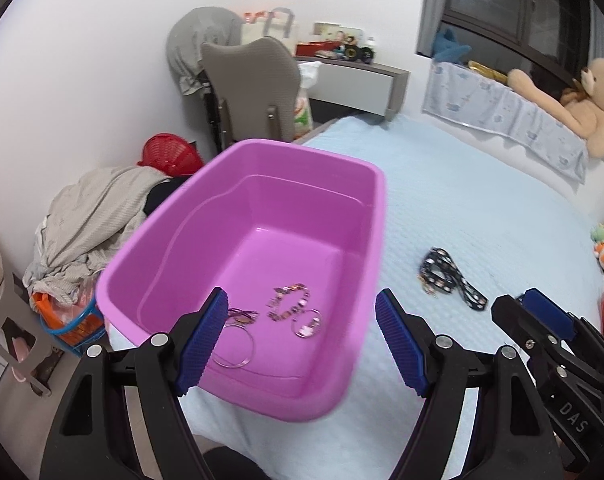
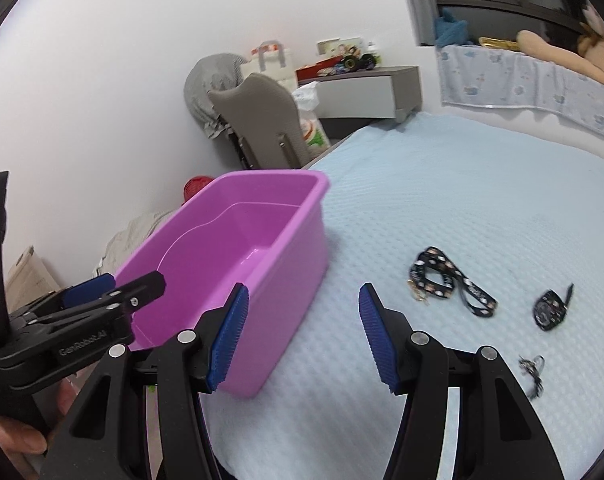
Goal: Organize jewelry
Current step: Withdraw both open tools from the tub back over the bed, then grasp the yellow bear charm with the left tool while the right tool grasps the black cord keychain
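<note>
We hold our left tongs [image 1: 302, 344] open over the near end of the pink tub [image 1: 366, 184], and nothing is between them. Our right tongs [image 2: 302, 336] are open too, with nothing in them, over the blue bed [image 2: 482, 184] just beside the tub. The tub sits at the near left edge of the bed. Inside it lie a bead bracelet [image 1: 288, 302] and some thin ring hoops [image 1: 236, 346]. Out on the bed, near the right tongs, we see a black strap [image 2: 450, 280], a small black piece [image 2: 550, 308] and a thin dark chain [image 2: 532, 372] by the near edge. We think the next job is to pick one of these up. To do it well, we should come down slowly, pinch the middle of the piece, and lift it clear before moving to the tub. One tong reads "GenRobot.AI", the other "DAS".
</note>
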Demonstrator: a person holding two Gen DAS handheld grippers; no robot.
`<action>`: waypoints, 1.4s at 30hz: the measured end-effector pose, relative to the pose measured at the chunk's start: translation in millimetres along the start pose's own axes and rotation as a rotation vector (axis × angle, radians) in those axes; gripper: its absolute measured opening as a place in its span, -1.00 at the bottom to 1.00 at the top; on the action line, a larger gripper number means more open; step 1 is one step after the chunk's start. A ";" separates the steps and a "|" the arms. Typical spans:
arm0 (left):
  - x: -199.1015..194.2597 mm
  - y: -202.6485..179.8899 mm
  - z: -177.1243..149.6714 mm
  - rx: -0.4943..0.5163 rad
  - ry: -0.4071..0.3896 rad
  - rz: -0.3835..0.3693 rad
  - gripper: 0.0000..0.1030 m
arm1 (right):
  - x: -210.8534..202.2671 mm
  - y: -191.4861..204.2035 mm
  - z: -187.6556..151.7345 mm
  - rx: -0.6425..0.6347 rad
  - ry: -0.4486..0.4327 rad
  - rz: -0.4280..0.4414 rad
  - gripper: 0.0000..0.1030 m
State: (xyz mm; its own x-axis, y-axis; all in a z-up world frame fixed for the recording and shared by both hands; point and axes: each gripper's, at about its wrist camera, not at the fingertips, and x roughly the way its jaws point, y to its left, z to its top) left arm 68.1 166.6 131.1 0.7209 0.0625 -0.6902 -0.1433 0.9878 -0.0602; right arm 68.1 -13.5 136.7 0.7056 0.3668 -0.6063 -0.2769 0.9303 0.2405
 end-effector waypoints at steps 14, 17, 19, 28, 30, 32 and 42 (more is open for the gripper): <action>-15.8 -71.0 -34.2 0.085 -0.008 -0.076 0.45 | -82.3 -92.3 -67.1 0.142 -0.045 -0.149 0.07; -12.7 -81.7 -46.3 0.101 0.001 -0.084 0.45 | -95.7 -115.0 -89.4 0.175 -0.034 -0.191 0.07; -8.0 -90.2 -54.8 0.112 0.014 -0.090 0.45 | -100.1 -126.8 -100.7 0.190 -0.023 -0.213 0.08; 23.1 -115.9 -87.5 0.152 0.077 -0.124 0.45 | -101.9 -167.8 -144.0 0.244 0.033 -0.299 0.08; 31.5 -120.7 -91.8 0.158 0.087 -0.123 0.45 | -96.0 -176.7 -150.0 0.259 0.048 -0.307 0.07; 40.2 -123.2 -94.3 0.163 0.098 -0.118 0.45 | -90.3 -182.6 -153.7 0.268 0.061 -0.312 0.07; 104.2 -129.0 -109.0 0.154 0.182 -0.098 0.45 | -38.6 -215.9 -160.2 0.293 0.139 -0.321 0.13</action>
State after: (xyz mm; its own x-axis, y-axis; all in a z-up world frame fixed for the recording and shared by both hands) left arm 87.8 30.1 -11.7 0.5904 -0.0478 -0.8057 0.0368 0.9988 -0.0322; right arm -3.9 -228.2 -13.3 0.6258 0.0748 -0.7764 0.1519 0.9647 0.2153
